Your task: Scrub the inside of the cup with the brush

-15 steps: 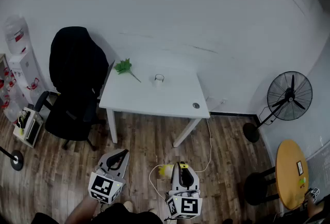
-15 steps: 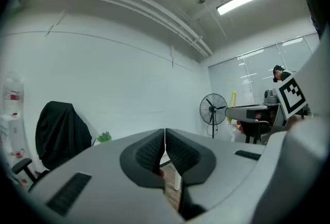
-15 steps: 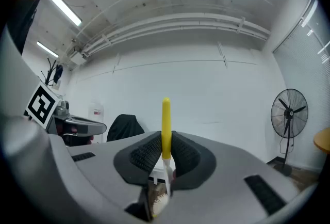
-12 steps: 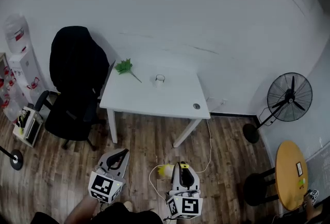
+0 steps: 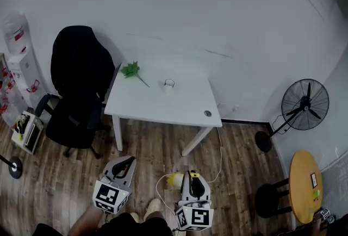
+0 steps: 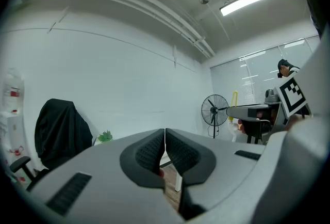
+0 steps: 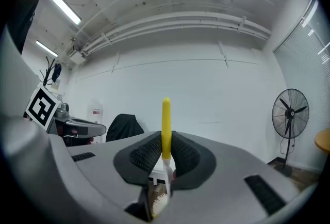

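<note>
left tongs (image 6: 165,152) pinched empty, right tongs (image 7: 165,156) clamp brush (image 7: 166,114) by thin handle; may pivot scrubbing the far cup (image 5: 169,84) on surface (image 5: 157,107).

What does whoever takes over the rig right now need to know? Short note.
Grip: left claw shut, empty; right claw shut on the brush, yellow handle clamped between the pads.
Things: the cup stands on the white table, nearer its far edge, far from both claws.
Done: brush gripped; no scrubbing yet.
To do: go to the table, probably steady the cup with the left claw, scrub its inside.
</note>
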`<move>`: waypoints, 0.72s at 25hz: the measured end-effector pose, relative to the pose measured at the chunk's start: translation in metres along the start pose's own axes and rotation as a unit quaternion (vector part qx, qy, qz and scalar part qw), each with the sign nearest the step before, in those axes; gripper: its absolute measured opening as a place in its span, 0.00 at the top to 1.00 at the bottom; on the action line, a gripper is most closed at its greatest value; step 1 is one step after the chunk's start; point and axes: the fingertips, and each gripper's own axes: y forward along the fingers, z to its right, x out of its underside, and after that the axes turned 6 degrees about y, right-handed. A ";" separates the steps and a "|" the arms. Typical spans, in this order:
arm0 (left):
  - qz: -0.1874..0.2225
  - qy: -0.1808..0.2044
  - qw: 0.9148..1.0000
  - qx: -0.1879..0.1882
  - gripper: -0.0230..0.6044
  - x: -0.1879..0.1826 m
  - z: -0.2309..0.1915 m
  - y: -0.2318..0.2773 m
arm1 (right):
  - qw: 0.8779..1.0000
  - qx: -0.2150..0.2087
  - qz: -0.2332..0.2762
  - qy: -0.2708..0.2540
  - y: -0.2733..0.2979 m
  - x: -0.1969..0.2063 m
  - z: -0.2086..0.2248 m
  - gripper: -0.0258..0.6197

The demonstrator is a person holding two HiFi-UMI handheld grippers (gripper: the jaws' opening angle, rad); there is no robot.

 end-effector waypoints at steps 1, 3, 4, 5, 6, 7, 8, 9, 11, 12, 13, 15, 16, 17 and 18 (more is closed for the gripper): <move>-0.001 -0.001 1.000 -0.001 0.92 0.000 -0.001 0.003 | 1.000 -0.001 -0.001 0.000 0.003 0.000 0.001 0.85; -0.003 -0.002 1.000 -0.003 0.92 0.001 -0.003 0.009 | 1.000 -0.006 -0.002 -0.001 0.010 0.002 0.003 0.85; -0.003 -0.002 1.000 -0.003 0.92 0.002 -0.003 0.013 | 1.000 -0.008 -0.002 -0.001 0.013 0.003 0.006 0.85; -0.004 -0.002 1.000 -0.003 0.92 0.002 -0.003 0.018 | 1.000 -0.008 -0.002 0.000 0.017 0.004 0.009 0.85; -0.004 -0.001 1.000 -0.003 0.92 0.003 -0.004 0.023 | 1.000 -0.008 -0.003 0.001 0.021 0.006 0.012 0.85; -0.005 -0.001 1.000 -0.004 0.92 0.004 -0.005 0.028 | 1.000 -0.008 -0.003 0.001 0.026 0.008 0.015 0.85; -0.007 -0.001 1.000 -0.003 0.92 0.006 -0.006 0.034 | 1.000 -0.009 -0.004 0.001 0.031 0.010 0.019 0.85; -0.009 0.000 1.000 -0.003 0.92 0.007 -0.007 0.040 | 1.000 -0.009 -0.006 0.001 0.037 0.012 0.023 0.85; -0.011 0.002 1.000 -0.003 0.92 0.009 -0.011 0.054 | 1.000 -0.008 -0.006 0.005 0.050 0.014 0.032 0.85; -0.012 0.003 1.000 -0.003 0.92 0.009 -0.013 0.062 | 1.000 -0.007 -0.006 0.008 0.057 0.014 0.037 0.85; -0.012 0.004 1.000 -0.004 0.92 0.008 -0.015 0.071 | 1.000 -0.007 -0.005 0.010 0.065 0.014 0.042 0.85; -0.013 0.007 1.000 -0.005 0.92 0.006 -0.020 0.090 | 1.000 -0.008 -0.004 0.015 0.083 0.016 0.052 0.85; -0.013 0.008 1.000 -0.006 0.92 0.005 -0.023 0.100 | 1.000 -0.008 -0.005 0.018 0.092 0.016 0.057 0.85; -0.015 0.009 1.000 -0.006 0.92 0.004 -0.026 0.110 | 1.000 -0.010 -0.005 0.020 0.102 0.016 0.062 0.85; -0.016 0.009 1.000 -0.008 0.92 0.003 -0.029 0.119 | 1.000 -0.013 -0.005 0.022 0.112 0.016 0.066 0.85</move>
